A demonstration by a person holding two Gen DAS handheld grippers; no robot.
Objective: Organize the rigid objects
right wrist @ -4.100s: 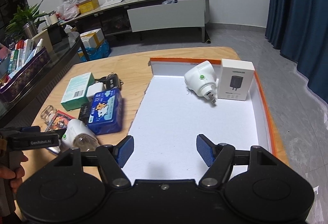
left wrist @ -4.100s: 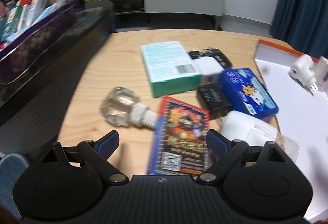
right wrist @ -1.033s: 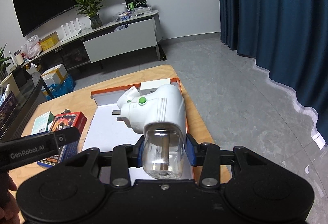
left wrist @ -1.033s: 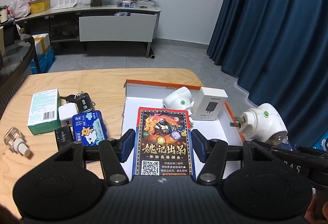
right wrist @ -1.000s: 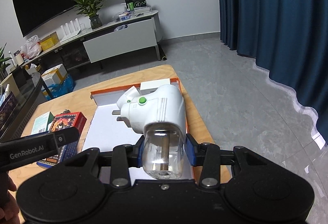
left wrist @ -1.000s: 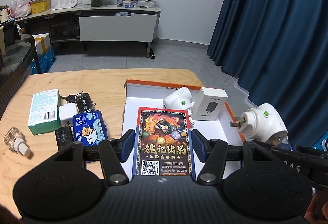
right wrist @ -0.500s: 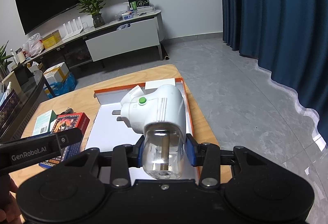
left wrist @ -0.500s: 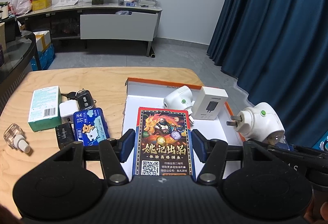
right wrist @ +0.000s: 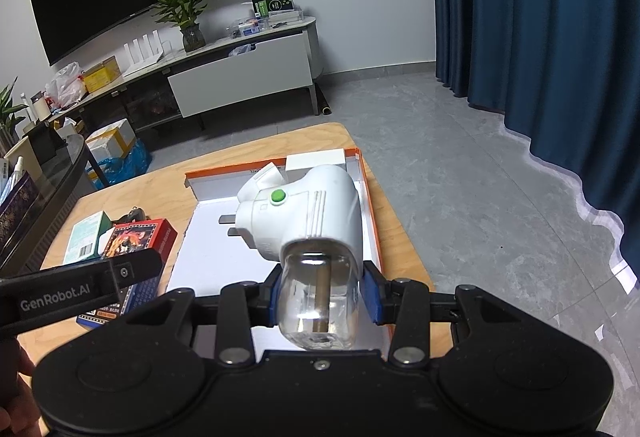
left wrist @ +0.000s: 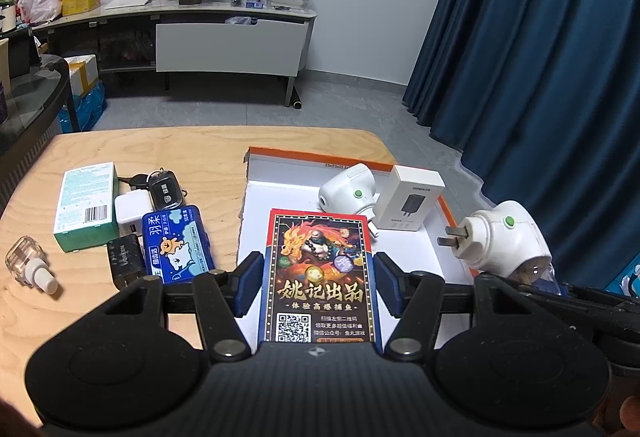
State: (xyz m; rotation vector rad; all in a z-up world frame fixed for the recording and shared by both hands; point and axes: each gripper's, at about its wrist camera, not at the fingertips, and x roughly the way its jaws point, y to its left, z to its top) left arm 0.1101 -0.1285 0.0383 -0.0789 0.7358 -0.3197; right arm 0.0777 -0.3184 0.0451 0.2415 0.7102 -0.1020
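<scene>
My left gripper [left wrist: 318, 277] is shut on a red and blue card box [left wrist: 320, 269] and holds it above the near left part of the white tray [left wrist: 280, 177]. My right gripper [right wrist: 324, 295] is shut on the clear bottle of a white plug-in vaporizer [right wrist: 308, 213], held above the tray's right side [right wrist: 370, 213]. The vaporizer also shows in the left wrist view [left wrist: 504, 241]. Inside the tray lie a second white vaporizer [left wrist: 348, 187] and a white charger box [left wrist: 410, 201].
On the wooden table [left wrist: 200, 149] left of the tray lie a green box [left wrist: 86, 207], a white charger [left wrist: 130, 211], a car key [left wrist: 164, 189], a blue tin [left wrist: 176, 243], a black adapter [left wrist: 126, 263] and a clear refill bottle [left wrist: 28, 263]. A blue curtain [left wrist: 540, 57] hangs at right.
Both grippers have drifted slightly over the tray with their objects still held. The table objects have not moved.
</scene>
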